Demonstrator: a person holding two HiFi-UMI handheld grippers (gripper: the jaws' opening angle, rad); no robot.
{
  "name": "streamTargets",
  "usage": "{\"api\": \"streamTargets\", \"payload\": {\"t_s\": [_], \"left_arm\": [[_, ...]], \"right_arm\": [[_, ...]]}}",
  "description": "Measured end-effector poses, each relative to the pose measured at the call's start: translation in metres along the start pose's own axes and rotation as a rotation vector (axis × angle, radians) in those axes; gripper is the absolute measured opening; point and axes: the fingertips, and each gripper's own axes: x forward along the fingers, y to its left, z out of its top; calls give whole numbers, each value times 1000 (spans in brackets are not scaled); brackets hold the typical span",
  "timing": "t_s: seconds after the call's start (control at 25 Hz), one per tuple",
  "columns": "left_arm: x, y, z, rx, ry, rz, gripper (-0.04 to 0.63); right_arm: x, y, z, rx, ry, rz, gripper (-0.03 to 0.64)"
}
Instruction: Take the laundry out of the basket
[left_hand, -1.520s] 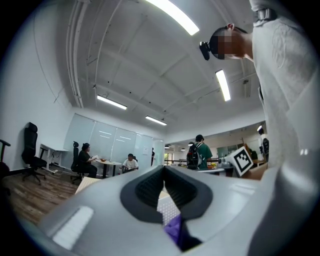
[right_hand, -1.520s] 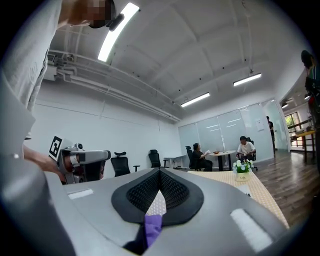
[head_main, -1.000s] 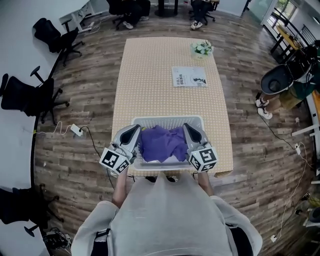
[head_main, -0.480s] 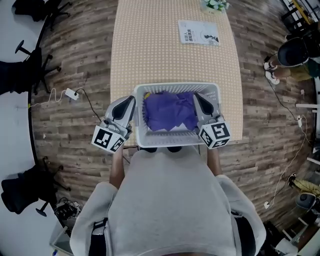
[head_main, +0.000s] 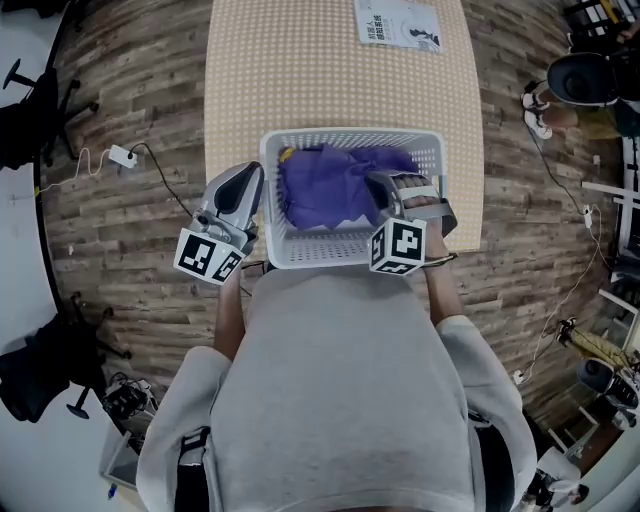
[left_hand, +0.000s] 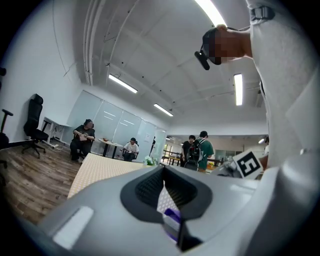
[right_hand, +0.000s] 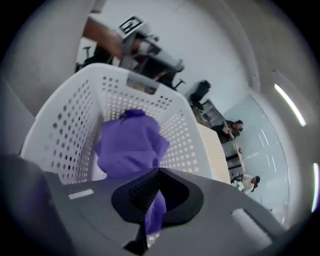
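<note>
A white perforated laundry basket stands at the near end of the table, holding crumpled purple laundry and a small yellow item in its far left corner. My right gripper hangs over the basket's right half, turned inward above the purple cloth, jaws shut with nothing pinched. In the right gripper view the basket wall and the purple laundry lie just beyond the shut right gripper. Outside the basket's left wall sits my left gripper, its jaws together; in the left gripper view the left gripper is empty.
The dotted beige table runs away from me with a booklet at its far end. A power strip and cable lie on the wooden floor at left. A dark round stool stands at right. Seated people are far off.
My right gripper has swung from the basket's right side inward over the purple laundry. The left gripper stays beside the left wall. The head view has shifted nearer to the basket.
</note>
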Motion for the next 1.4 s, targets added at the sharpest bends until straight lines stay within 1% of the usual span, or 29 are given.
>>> {"api": "streamTargets", "payload": {"t_s": [0.04, 0.08, 0.12, 0.2, 0.24, 0.28, 0.36, 0.48, 0.52, 0.56, 0.6, 0.64, 0.76, 0.92, 1.0, 1.08, 1.16, 1.32, 1.4], "left_arm": [[-1, 0, 0, 0, -5, 0, 11], [-2, 0, 1, 0, -10, 3, 11], [-4, 0, 2, 0, -16, 6, 9], [-6, 1, 3, -2, -24, 13, 11], [-7, 1, 4, -4, -28, 16, 11], [-9, 2, 4, -6, -31, 19, 11], [-11, 2, 5, -10, -36, 24, 9], [-12, 2, 7, -14, -42, 30, 11], [-13, 2, 7, -14, -43, 34, 11], [-14, 2, 7, -15, -44, 39, 9], [-16, 3, 8, -16, -46, 44, 11], [-17, 4, 8, -17, -48, 50, 9], [-18, 10, 7, -21, -49, 64, 9], [-17, 10, 6, -21, -42, 71, 11], [-17, 14, 6, -24, -41, 78, 11], [-19, 19, 5, -30, -44, 87, 11], [-21, 21, 5, -35, -45, 92, 9], [-19, 19, 5, -38, -50, 81, 11], [-17, 17, 5, -40, -52, 72, 9]], "right_arm": [[2, 9, 0, -88, 29, 26, 0], [2, 16, 1, -126, 33, 51, 1], [1, 20, 2, -134, 27, 73, 0], [0, 27, 2, -108, 15, 127, 3], [0, 31, 2, -86, 19, 171, 71], [1, 37, 0, -68, 29, 219, 209], [7, 46, -5, -53, 60, 291, 340], [24, 56, -13, -72, 105, 361, 536], [26, 59, -12, -66, 103, 392, 548], [25, 63, -11, -46, 95, 426, 568], [24, 65, -11, -21, 89, 455, 574], [27, 67, -14, -2, 95, 476, 597], [62, 76, -28, 13, 164, 526, 598], [119, 99, -53, -33, 267, 560, 598], [133, 106, -60, -77, 348, 589, 598], [139, 107, -59, -101, 396, 611, 600], [139, 108, -56, -109, 393, 614, 598], [137, 109, -53, -125, 342, 578, 598], [138, 111, -53, -134, 326, 585, 586]]}}
